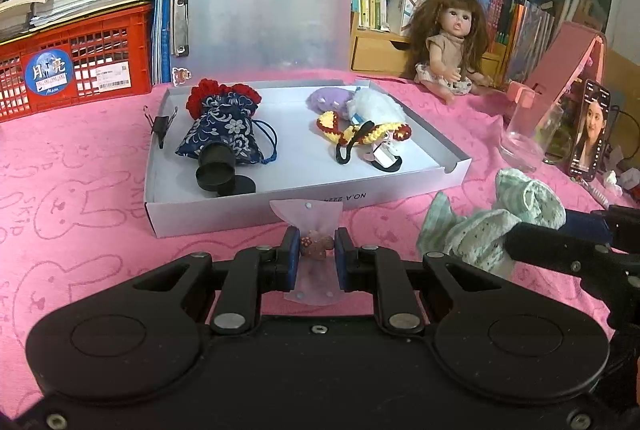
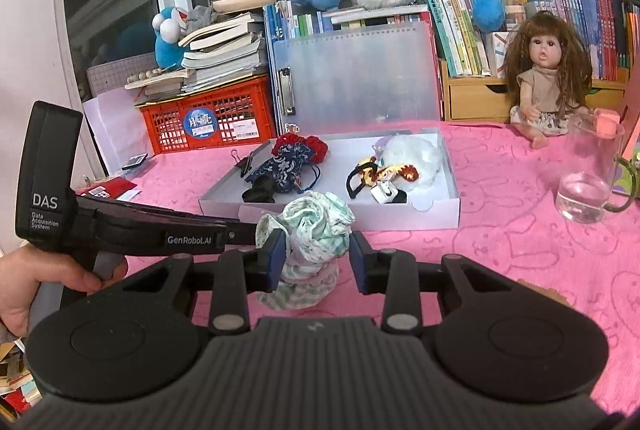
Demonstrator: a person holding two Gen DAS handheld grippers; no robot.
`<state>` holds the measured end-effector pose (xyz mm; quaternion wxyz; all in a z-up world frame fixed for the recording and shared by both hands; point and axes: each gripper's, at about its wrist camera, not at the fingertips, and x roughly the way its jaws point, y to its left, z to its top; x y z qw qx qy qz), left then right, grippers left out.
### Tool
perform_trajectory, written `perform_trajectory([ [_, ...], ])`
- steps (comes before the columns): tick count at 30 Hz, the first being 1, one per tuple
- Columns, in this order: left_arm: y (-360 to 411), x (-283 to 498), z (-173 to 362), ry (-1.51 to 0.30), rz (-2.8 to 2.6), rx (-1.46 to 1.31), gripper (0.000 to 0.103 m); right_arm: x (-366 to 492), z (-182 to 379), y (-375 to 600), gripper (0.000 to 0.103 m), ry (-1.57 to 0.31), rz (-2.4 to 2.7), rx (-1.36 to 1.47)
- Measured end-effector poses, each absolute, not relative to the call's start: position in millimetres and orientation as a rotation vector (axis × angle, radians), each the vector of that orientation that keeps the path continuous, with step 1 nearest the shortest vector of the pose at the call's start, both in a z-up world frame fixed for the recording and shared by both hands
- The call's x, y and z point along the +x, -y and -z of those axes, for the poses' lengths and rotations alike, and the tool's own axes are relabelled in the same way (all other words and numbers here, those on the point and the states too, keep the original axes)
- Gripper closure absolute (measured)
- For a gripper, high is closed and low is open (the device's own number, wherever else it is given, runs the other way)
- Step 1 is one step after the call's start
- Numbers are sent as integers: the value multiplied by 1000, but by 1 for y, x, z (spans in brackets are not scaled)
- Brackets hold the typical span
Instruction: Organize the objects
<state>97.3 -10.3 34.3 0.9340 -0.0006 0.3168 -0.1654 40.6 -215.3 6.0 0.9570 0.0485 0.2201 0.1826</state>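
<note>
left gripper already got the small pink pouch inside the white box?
No: the small translucent pink pouch is pinched in the left gripper above the pink cloth, short of the shallow white cardboard box.

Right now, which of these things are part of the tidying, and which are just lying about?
Part of the job: shallow white cardboard box; small translucent pink packet in the left tongs; crumpled green-and-white cloth between the right tongs.

Lying about: long-haired doll; clear glass mug; red plastic crate.

Both low views toward shared box [image 1: 256, 208]
</note>
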Motion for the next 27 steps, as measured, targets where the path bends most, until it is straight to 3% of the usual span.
perform_trajectory([
  [27, 5, 115, -55, -601, 300, -24, 86, 84, -17, 217, 64, -449, -317, 127],
])
